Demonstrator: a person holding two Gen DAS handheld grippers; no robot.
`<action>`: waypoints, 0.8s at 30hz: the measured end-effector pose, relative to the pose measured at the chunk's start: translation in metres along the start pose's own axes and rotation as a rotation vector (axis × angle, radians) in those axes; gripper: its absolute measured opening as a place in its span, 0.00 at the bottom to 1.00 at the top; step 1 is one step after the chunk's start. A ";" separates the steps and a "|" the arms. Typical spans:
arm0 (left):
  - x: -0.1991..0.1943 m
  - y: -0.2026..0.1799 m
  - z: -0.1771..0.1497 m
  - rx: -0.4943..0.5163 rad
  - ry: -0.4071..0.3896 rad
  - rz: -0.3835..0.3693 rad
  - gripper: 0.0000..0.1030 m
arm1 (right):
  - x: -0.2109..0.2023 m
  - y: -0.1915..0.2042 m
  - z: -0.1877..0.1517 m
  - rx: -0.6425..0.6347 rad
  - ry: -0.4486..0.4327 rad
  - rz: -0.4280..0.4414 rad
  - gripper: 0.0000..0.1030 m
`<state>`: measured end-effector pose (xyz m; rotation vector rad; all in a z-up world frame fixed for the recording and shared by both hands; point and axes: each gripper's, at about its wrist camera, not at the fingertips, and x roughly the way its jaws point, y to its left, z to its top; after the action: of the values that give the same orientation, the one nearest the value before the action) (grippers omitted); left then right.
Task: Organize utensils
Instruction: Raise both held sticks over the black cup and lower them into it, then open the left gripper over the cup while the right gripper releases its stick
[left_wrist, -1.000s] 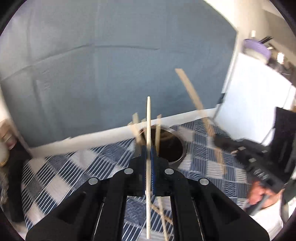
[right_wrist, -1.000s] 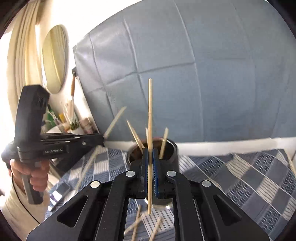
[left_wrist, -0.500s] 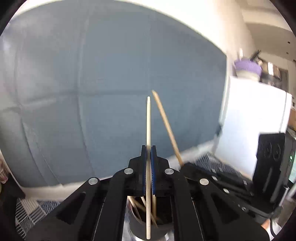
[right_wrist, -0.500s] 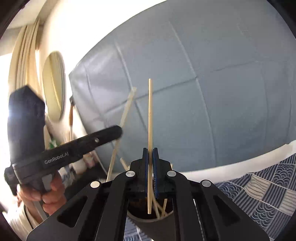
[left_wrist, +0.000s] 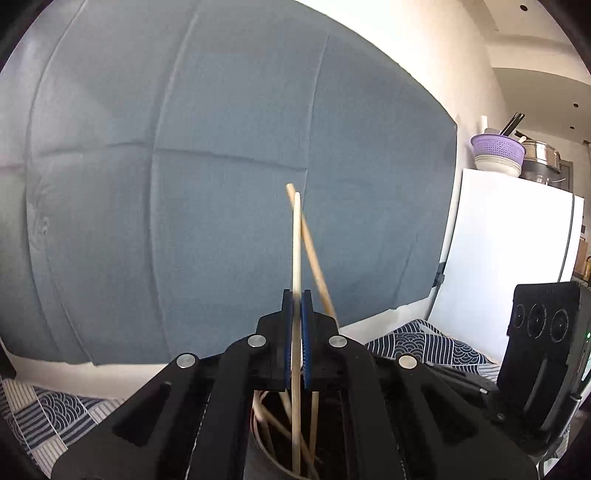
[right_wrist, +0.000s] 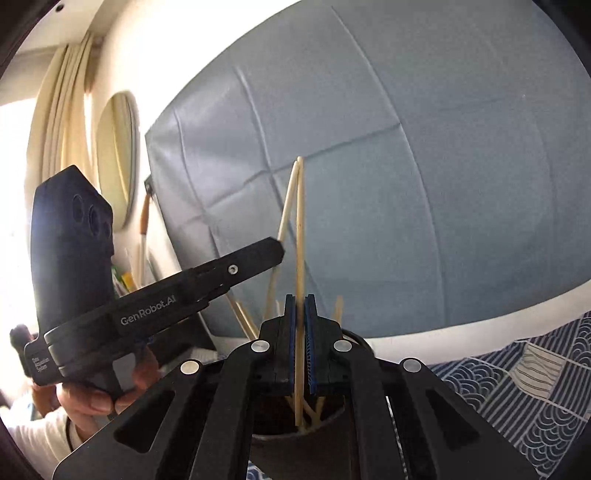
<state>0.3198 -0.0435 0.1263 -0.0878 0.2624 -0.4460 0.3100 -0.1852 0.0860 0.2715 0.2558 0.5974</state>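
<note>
Chopsticks stand upright in both my claws above a dark cup (right_wrist: 295, 448). My left claw (left_wrist: 296, 345) is closed on one pale chopstick (left_wrist: 296, 258), its lower end inside the cup among loose sticks. My right claw (right_wrist: 300, 343) pinches another chopstick (right_wrist: 300, 229), its tip also dipping into the cup. Patterned blue cloth (right_wrist: 524, 387) covers the tabletop; a grey-blue sheet (left_wrist: 184, 184) hangs behind.

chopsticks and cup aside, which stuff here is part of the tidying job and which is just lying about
Part of the job:
left chopstick
right chopstick
cup
left gripper
right gripper

Just lying about:
purple basket
white fridge
round mirror
patterned cloth
</note>
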 end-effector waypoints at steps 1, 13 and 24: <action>0.000 0.002 -0.003 -0.003 0.006 0.003 0.05 | -0.001 -0.001 -0.001 0.002 0.007 0.003 0.05; -0.045 0.001 -0.017 0.028 -0.064 0.039 0.84 | -0.047 -0.005 0.012 0.019 -0.018 -0.077 0.47; -0.063 -0.010 -0.036 0.084 0.101 0.197 0.95 | -0.086 0.001 0.014 0.051 0.055 -0.214 0.92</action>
<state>0.2512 -0.0261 0.1075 0.0423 0.3478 -0.2656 0.2453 -0.2370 0.1127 0.2730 0.3483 0.3870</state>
